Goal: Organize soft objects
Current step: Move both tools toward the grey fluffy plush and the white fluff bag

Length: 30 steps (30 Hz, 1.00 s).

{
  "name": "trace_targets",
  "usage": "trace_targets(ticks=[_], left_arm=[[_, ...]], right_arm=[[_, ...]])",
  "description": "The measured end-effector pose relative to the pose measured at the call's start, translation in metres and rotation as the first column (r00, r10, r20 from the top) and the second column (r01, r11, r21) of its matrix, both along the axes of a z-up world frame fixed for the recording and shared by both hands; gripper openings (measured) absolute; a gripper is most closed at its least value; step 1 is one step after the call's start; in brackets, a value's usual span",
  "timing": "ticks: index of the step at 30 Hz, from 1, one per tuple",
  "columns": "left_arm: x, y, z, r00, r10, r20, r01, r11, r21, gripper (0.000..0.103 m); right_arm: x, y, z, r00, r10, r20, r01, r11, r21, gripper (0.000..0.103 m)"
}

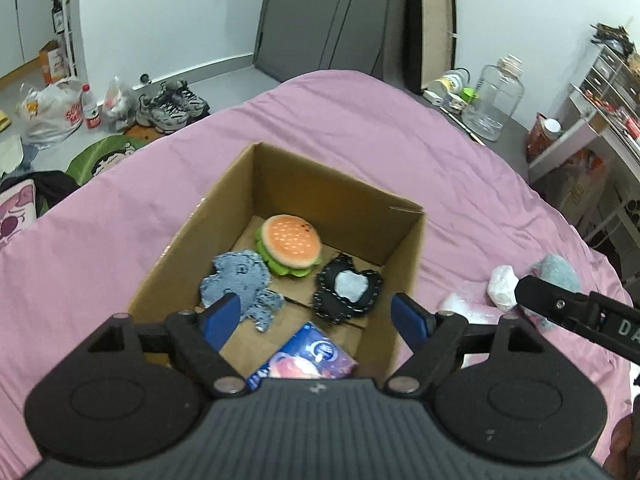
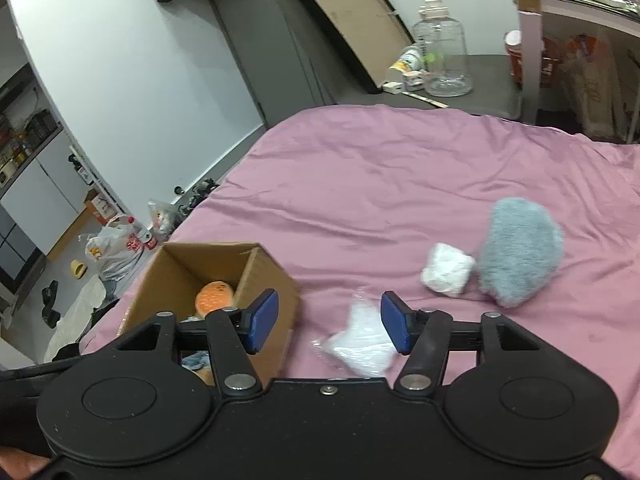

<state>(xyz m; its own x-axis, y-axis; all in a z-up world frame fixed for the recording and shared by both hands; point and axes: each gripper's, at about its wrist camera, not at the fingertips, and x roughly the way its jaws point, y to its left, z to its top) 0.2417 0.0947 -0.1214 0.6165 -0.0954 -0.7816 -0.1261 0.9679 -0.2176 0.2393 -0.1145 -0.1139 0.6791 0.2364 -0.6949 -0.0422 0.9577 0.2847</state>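
Note:
An open cardboard box (image 1: 404, 248) stands on the pink bed. Inside lie a plush hamburger (image 1: 290, 245), a blue-grey knitted piece (image 1: 240, 284), a black pouch with a white patch (image 1: 347, 291) and a blue packet (image 1: 308, 360). My left gripper (image 1: 316, 320) is open and empty above the box's near side. My right gripper (image 2: 326, 322) is open and empty just above a clear bag of white stuff (image 2: 360, 340). A white wad (image 2: 446, 268) and a fluffy blue-grey toy (image 2: 518, 252) lie to its right. The box (image 2: 264, 272) sits at the right gripper's left.
The pink bedsheet (image 1: 360, 140) covers the bed. A big clear jar (image 1: 494, 98) and small items stand on a dark table beyond. Shoes (image 1: 172, 106) and plastic bags (image 1: 52, 110) lie on the floor at the left. A shelf unit (image 1: 600, 92) stands at the right.

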Motion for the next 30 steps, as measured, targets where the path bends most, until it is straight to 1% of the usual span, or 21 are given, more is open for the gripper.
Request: trace_targets(ticks=[2,3,5,9,14,17,18,20,22,27,30], left_arm=[[-0.002,-0.005,0.005,1.0,-0.005,0.002,0.005,1.0,0.011,0.082],[-0.002,-0.007,0.007,1.0,-0.002,0.003,0.002,1.0,0.02,0.086],[-0.004,-0.011,0.012,1.0,0.004,0.013,-0.005,1.0,0.03,0.09],[-0.004,-0.025,0.023,1.0,0.012,0.026,-0.014,0.998,0.059,0.092],[-0.001,-0.043,0.032,0.999,0.002,0.041,-0.005,0.997,0.073,0.094],[0.0,-0.054,0.035,0.999,-0.007,0.049,0.002,0.997,0.082,0.095],[-0.001,-0.057,0.035,0.999,-0.009,0.054,0.004,0.996,0.085,0.097],[-0.001,-0.066,0.037,0.998,-0.006,0.069,-0.001,0.995,0.1,0.101],[0.0,-0.071,0.038,0.997,-0.007,0.077,-0.001,0.994,0.106,0.103],[0.004,-0.089,0.04,0.996,-0.016,0.091,0.004,0.991,0.134,0.103],[0.008,-0.1,0.039,0.995,-0.021,0.093,0.008,0.99,0.139,0.103]], right_arm=[[-0.001,-0.011,0.0,1.0,-0.017,-0.001,0.017,1.0,0.009,0.063],[-0.001,-0.016,0.001,1.0,-0.023,-0.001,0.023,1.0,0.015,0.064],[-0.001,-0.025,0.002,0.999,-0.04,0.0,0.04,0.999,0.024,0.067],[-0.001,-0.041,0.004,0.998,-0.063,0.002,0.063,0.997,0.047,0.075],[0.0,-0.063,0.003,0.996,-0.093,-0.008,0.094,0.993,0.073,0.08],[0.001,-0.072,0.0,0.994,-0.111,-0.02,0.112,0.991,0.079,0.089],[0.002,-0.076,-0.001,0.993,-0.117,-0.023,0.119,0.99,0.075,0.091],[0.002,-0.082,-0.002,0.991,-0.129,-0.028,0.131,0.988,0.08,0.092],[0.003,-0.09,-0.004,0.99,-0.138,-0.038,0.141,0.985,0.1,0.093],[0.004,-0.107,-0.009,0.986,-0.152,-0.061,0.159,0.978,0.134,0.093],[0.004,-0.116,-0.01,0.986,-0.153,-0.058,0.16,0.976,0.148,0.093]])
